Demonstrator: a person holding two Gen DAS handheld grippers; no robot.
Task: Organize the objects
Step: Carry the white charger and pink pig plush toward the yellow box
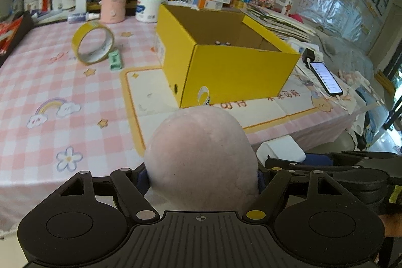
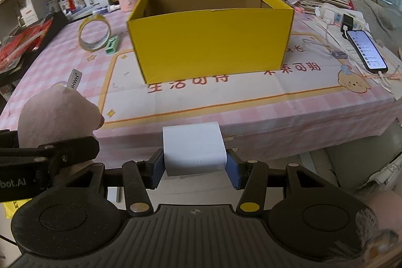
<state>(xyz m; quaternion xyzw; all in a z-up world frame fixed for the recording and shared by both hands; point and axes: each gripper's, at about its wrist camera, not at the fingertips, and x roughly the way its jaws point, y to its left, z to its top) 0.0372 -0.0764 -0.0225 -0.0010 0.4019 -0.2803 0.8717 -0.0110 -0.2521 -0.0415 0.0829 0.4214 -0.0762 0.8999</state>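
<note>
Both grippers carry one object each toward the yellow box.

Left wrist view: the left gripper (image 1: 202, 175) is closed around a soft pink plush toy (image 1: 201, 157), which fills the lower middle of the frame and hides the fingertips. The yellow box (image 1: 226, 67) stands open above it at the centre, with small items just visible at its bottom. To do this step well, I think the toy should be lifted clear above the near wall before release, because a soft round body can catch on the rim.

Right wrist view: the right gripper (image 2: 194, 167) holds a small white box (image 2: 193, 148) between its blue pads (image 2: 232, 170), at lower centre. It looks smooth and rigid. The plush toy shows at the left edge, with a white label on top.
</note>
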